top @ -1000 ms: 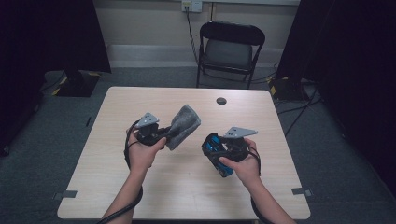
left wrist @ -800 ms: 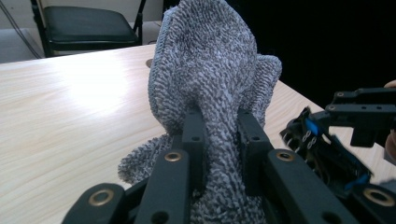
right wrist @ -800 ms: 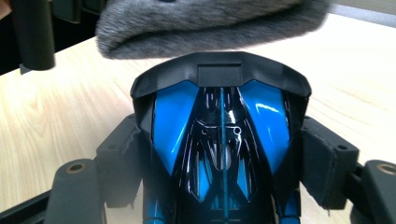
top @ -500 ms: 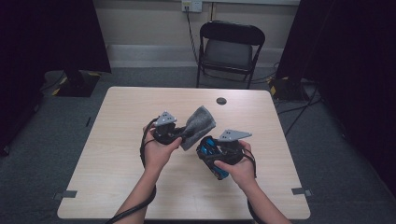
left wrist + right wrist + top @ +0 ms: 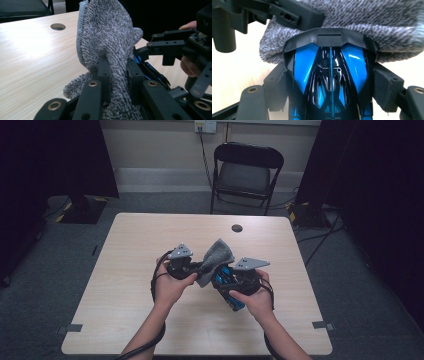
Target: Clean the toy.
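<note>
A grey terry cloth point(image 5: 107, 42) stands bunched and upright above the middle of the counter point(image 5: 125, 270), pinched at its lower part between the two black jaws of the left hand-held gripper point(image 5: 117, 75); in the left gripper view the pads press into the fabric from both sides, and the cloth's upper part fans out above them. In the high view the cloth point(image 5: 216, 257) sits between the two hands, its lower edge lying against a blue and black toy car point(image 5: 227, 280). The right hand-held gripper point(image 5: 329, 82) is clamped on that car point(image 5: 329, 75), one jaw on each flank of its glossy body, and in the right gripper view the cloth point(image 5: 352, 22) drapes over the car's black end. The left hand point(image 5: 172, 287) and the right hand point(image 5: 255, 297) hold the tools close together above the counter, each with a grey three-cornered plate on top and a black cable trailing back towards the person. Farther out, a small round dark hole point(image 5: 237, 228) lies in the counter near its far edge, well apart from the hands. Beyond the counter a black folding chair point(image 5: 247, 175) stands on the grey carpet, against a pale wall.
</note>
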`<action>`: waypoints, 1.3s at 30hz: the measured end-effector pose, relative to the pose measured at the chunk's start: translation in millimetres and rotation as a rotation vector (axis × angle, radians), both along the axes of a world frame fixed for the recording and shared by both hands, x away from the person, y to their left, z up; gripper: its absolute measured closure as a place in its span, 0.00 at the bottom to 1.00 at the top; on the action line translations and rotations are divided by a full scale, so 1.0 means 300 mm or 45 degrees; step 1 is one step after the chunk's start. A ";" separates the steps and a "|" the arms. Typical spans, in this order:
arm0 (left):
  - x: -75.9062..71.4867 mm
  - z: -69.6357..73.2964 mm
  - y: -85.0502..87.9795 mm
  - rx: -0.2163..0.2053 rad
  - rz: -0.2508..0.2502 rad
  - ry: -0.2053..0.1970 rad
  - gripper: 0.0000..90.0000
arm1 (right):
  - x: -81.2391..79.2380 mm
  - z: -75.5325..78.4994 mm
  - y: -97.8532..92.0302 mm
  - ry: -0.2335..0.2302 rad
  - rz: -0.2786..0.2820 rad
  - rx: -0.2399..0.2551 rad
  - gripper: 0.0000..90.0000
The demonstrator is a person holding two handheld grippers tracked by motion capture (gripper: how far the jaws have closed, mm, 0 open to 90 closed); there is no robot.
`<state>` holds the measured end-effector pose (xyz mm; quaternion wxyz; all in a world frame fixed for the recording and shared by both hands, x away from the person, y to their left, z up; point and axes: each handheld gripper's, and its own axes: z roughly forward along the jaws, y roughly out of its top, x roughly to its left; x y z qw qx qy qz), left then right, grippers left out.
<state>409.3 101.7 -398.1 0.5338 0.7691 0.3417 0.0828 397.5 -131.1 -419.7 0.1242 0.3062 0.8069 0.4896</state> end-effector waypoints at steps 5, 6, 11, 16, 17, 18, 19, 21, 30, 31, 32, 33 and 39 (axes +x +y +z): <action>-0.007 0.001 0.009 -0.006 -0.011 0.003 0.86 | 0.007 0.006 -0.006 -0.007 -0.018 0.000 0.28; -0.009 0.001 0.010 -0.009 -0.011 0.001 0.86 | 0.010 0.007 -0.009 -0.005 -0.022 0.002 0.28; -0.018 0.001 0.016 -0.007 -0.025 0.002 0.86 | 0.019 0.011 -0.026 -0.009 -0.039 0.001 0.28; -0.024 0.002 0.025 -0.008 -0.035 0.004 0.86 | 0.029 0.019 -0.042 -0.012 -0.058 0.001 0.28; -0.026 0.002 0.027 -0.008 -0.038 0.005 0.86 | 0.032 0.020 -0.046 -0.011 -0.062 0.007 0.28; -0.027 0.002 0.028 -0.009 -0.037 0.005 0.86 | 0.034 0.021 -0.049 -0.011 -0.065 0.005 0.28; -0.029 0.001 0.029 -0.008 -0.041 0.007 0.86 | 0.035 0.022 -0.052 -0.013 -0.072 0.001 0.28; -0.033 0.000 0.033 -0.005 -0.043 0.007 0.86 | 0.039 0.024 -0.057 -0.011 -0.075 0.006 0.28; -0.053 0.000 0.050 -0.019 -0.061 0.003 0.86 | 0.051 0.031 -0.073 -0.018 -0.100 -0.002 0.28; -0.056 0.000 0.054 -0.020 -0.066 0.004 0.86 | 0.053 0.031 -0.075 -0.014 -0.103 -0.002 0.28; -0.059 0.000 0.058 -0.021 -0.069 0.004 0.86 | 0.056 0.031 -0.078 -0.009 -0.103 0.003 0.28; -0.063 -0.001 0.061 -0.025 -0.073 0.010 0.86 | 0.058 0.031 -0.081 -0.009 -0.108 0.004 0.28; -0.076 -0.013 0.083 -0.008 -0.075 0.020 0.86 | 0.071 0.027 -0.096 -0.004 -0.126 0.003 0.28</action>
